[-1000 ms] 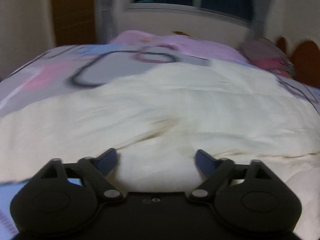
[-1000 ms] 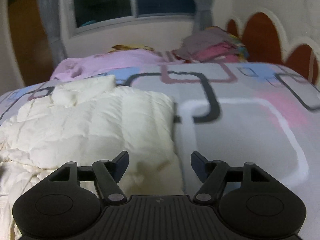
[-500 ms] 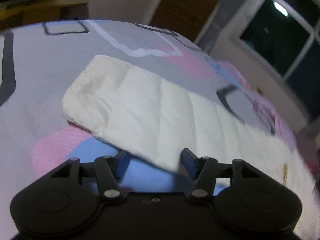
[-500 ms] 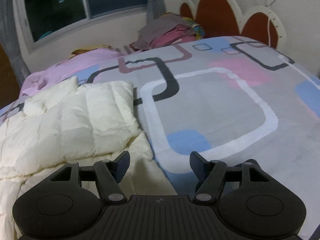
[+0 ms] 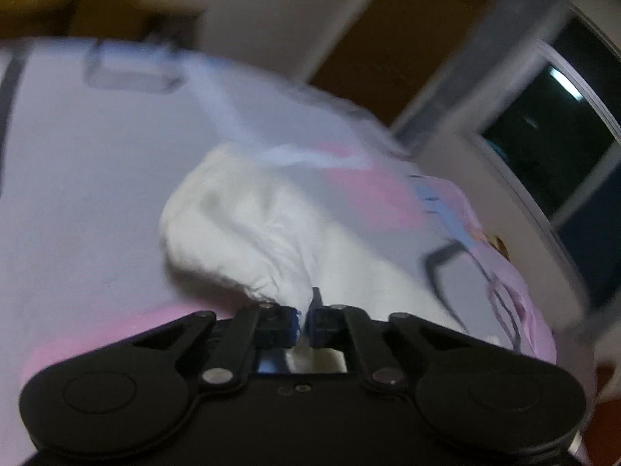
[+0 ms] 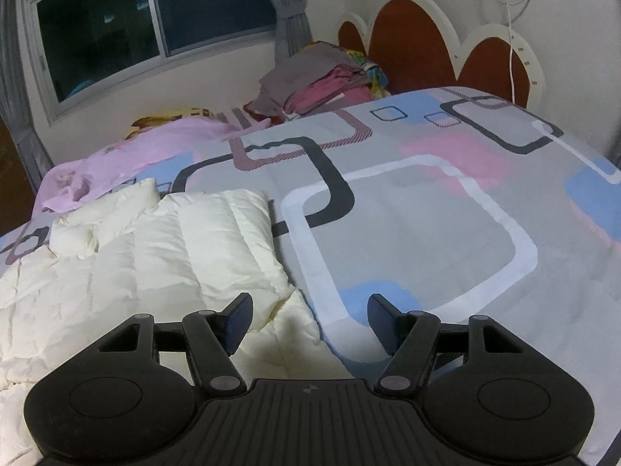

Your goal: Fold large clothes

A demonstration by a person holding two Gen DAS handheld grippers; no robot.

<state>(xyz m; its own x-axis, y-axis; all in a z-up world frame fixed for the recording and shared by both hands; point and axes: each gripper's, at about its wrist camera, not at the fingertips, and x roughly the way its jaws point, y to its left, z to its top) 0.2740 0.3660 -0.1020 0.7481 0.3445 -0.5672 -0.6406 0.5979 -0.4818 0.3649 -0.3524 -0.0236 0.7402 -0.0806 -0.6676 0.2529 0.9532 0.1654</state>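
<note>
A cream quilted puffer jacket (image 6: 155, 256) lies spread on the bed's patterned cover (image 6: 407, 225), at the left of the right wrist view. In the blurred left wrist view its sleeve (image 5: 248, 240) reaches away from my left gripper (image 5: 304, 324), which is shut on the cream fabric at the sleeve's near edge. My right gripper (image 6: 310, 324) is open and empty, low over the jacket's right edge where it meets the cover.
A pink garment (image 6: 128, 159) lies bunched at the bed's far side. A pile of folded clothes (image 6: 322, 85) sits by the red and white headboard (image 6: 419, 46). A dark window (image 6: 147, 11) and grey curtain stand behind.
My left gripper has closed on the sleeve's edge and the view has blurred with motion. My right gripper has shifted slightly and stays open.
</note>
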